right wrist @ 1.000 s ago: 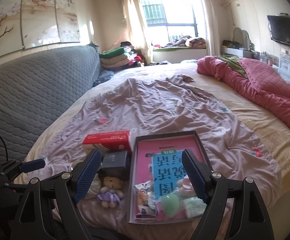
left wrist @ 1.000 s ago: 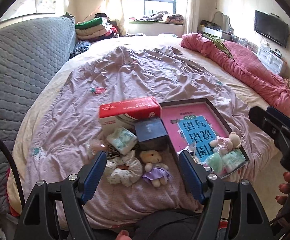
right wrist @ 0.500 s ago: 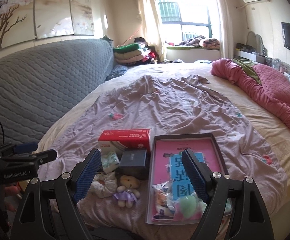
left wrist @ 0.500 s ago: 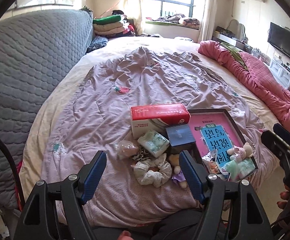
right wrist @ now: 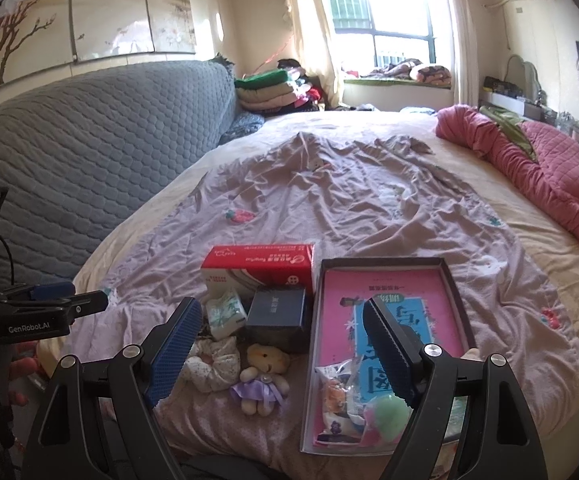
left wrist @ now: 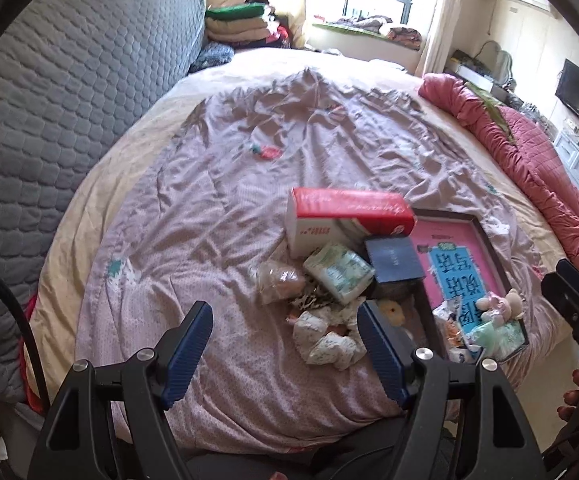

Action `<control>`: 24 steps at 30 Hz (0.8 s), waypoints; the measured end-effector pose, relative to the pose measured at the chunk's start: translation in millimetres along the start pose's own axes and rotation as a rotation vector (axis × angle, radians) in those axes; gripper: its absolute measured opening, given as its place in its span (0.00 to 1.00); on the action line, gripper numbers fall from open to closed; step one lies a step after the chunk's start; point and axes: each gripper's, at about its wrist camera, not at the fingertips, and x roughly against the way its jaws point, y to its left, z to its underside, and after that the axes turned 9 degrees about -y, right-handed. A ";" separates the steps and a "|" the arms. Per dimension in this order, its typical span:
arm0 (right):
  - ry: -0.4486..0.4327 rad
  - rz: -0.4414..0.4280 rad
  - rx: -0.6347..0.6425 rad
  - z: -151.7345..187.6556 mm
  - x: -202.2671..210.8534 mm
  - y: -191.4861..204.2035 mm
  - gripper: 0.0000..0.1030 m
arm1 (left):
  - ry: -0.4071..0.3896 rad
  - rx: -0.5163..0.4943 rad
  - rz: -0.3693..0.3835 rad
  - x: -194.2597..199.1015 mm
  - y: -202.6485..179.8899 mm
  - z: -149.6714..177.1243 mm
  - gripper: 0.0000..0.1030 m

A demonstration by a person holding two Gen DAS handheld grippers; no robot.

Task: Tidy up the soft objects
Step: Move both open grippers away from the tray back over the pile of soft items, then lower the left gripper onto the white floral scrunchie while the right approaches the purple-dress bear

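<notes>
A small teddy bear in a purple dress (right wrist: 263, 376) lies on the bed's near edge beside a floral scrunchie (right wrist: 213, 364) and a green-white tissue pack (right wrist: 225, 314). A dark tray with a pink book (right wrist: 393, 308) holds a green ball (right wrist: 387, 416) and snack packets (right wrist: 337, 400). My right gripper (right wrist: 281, 354) is open and empty, above the bear. My left gripper (left wrist: 285, 354) is open and empty, left of the scrunchie (left wrist: 327, 340), tissue pack (left wrist: 337, 272) and tray (left wrist: 485, 240). The bear (left wrist: 393, 308) is half hidden there.
A red-white tissue box (right wrist: 259, 270) and a dark blue box (right wrist: 275, 310) sit behind the soft items. A grey quilted headboard (right wrist: 89, 152) runs along the left. A pink quilt (right wrist: 549, 176) lies at the right. The left gripper also shows at the left of the right wrist view (right wrist: 49, 304).
The left gripper has swung left, so the objects now sit to its right. The right gripper's view has shifted a little left and closer to the bear.
</notes>
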 end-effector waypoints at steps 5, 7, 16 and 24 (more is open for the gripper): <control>0.033 -0.018 0.004 9.0 -18.5 0.5 0.81 | 0.041 -0.022 -0.007 -21.5 2.8 12.5 0.72; 0.048 -0.020 0.009 13.4 -25.5 1.6 0.81 | 0.059 -0.026 -0.002 -29.9 3.1 19.2 0.72; 0.122 -0.057 0.021 34.7 -55.1 9.3 0.81 | 0.140 0.029 0.036 -59.3 15.2 38.7 0.72; 0.193 -0.091 0.060 53.6 -77.1 21.3 0.81 | 0.174 0.033 0.046 -78.4 15.2 44.5 0.72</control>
